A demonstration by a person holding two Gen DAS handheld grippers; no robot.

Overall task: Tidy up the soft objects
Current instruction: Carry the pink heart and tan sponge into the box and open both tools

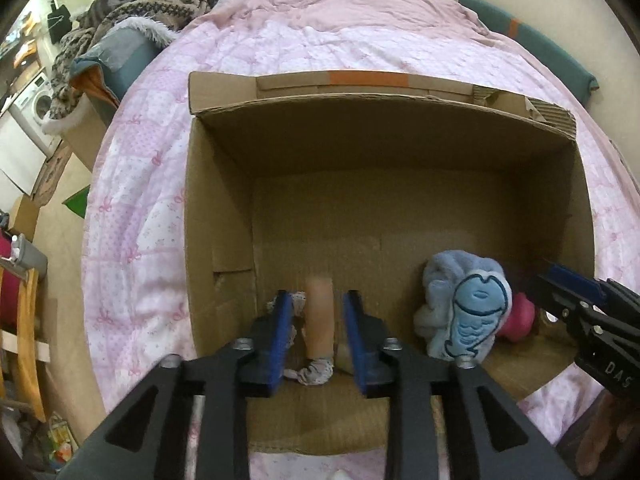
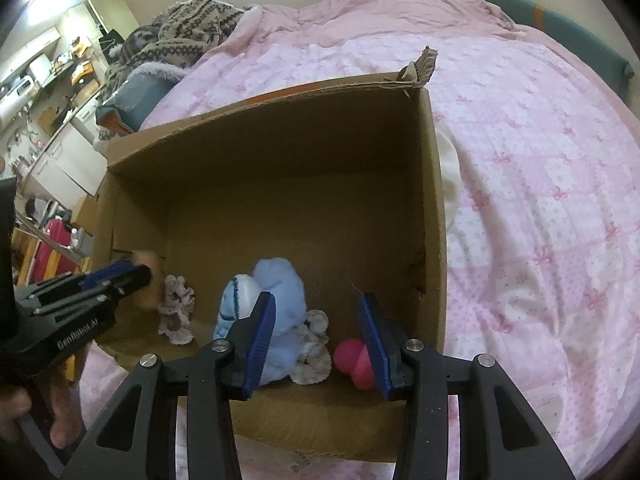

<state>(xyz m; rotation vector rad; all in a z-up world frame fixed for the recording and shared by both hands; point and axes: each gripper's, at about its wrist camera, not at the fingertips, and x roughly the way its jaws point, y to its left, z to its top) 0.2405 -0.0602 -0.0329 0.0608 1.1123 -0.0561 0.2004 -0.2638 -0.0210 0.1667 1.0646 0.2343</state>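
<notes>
An open cardboard box (image 1: 400, 152) stands on the bed; it also shows in the right wrist view (image 2: 434, 200). Inside lie a light blue plush with a fish patch (image 1: 468, 312) (image 2: 276, 300), a pink soft toy (image 1: 520, 316) (image 2: 354, 360), a grey-white lacy cloth (image 2: 176, 308) and a peach soft tube (image 1: 319, 316). My left gripper (image 1: 318, 336) is open inside the box, its fingers on either side of the peach tube without touching it. My right gripper (image 2: 318, 344) is open over the box's near edge, between the blue plush and the pink toy.
The box sits on a pink patterned quilt (image 1: 140, 200) (image 2: 540, 200). A patterned knit blanket (image 1: 152, 0) lies piled at the bed's far left. A teal headboard cushion (image 1: 540, 44) runs along the far right. Furniture and a washing machine (image 1: 36, 104) stand at left.
</notes>
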